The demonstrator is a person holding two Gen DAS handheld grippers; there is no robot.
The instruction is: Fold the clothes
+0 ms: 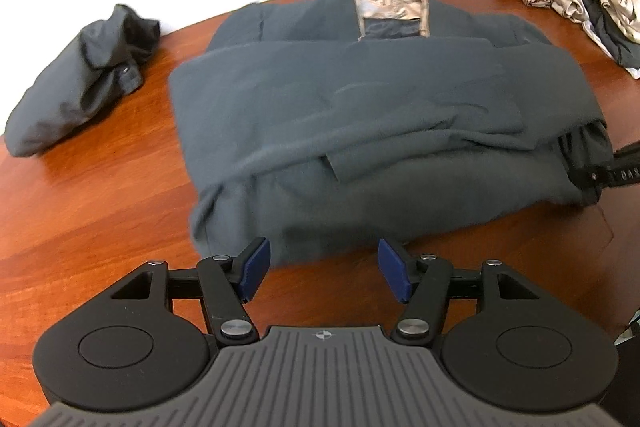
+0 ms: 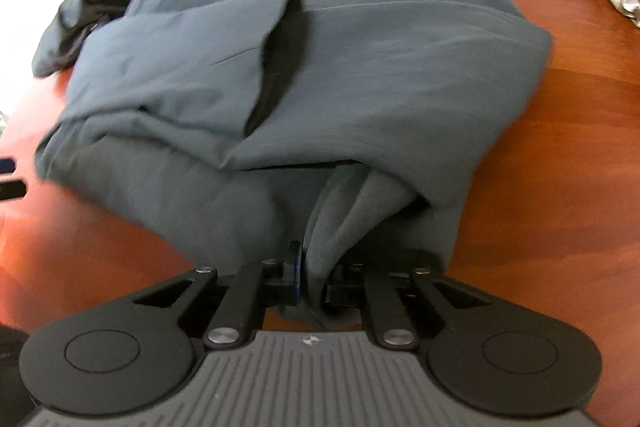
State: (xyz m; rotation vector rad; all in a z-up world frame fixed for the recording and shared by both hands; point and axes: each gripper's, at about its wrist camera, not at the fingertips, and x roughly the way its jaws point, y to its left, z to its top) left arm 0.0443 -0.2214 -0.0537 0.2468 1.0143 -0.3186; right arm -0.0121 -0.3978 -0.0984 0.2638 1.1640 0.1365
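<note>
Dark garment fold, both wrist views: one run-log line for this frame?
phase: mid-fold | left gripper: open, empty, at near edge of dark garment | right gripper: shut on garment hem | table: other clothes set aside

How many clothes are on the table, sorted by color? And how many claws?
Big dark teal garment, partly folded: 1
Dark gray crumpled garment: 1
Heap of beige and dark clothes, too tangled to count singly: 1
Claws: 2, the left claw open, the right claw pinching the teal garment's edge
Total: 5
</note>
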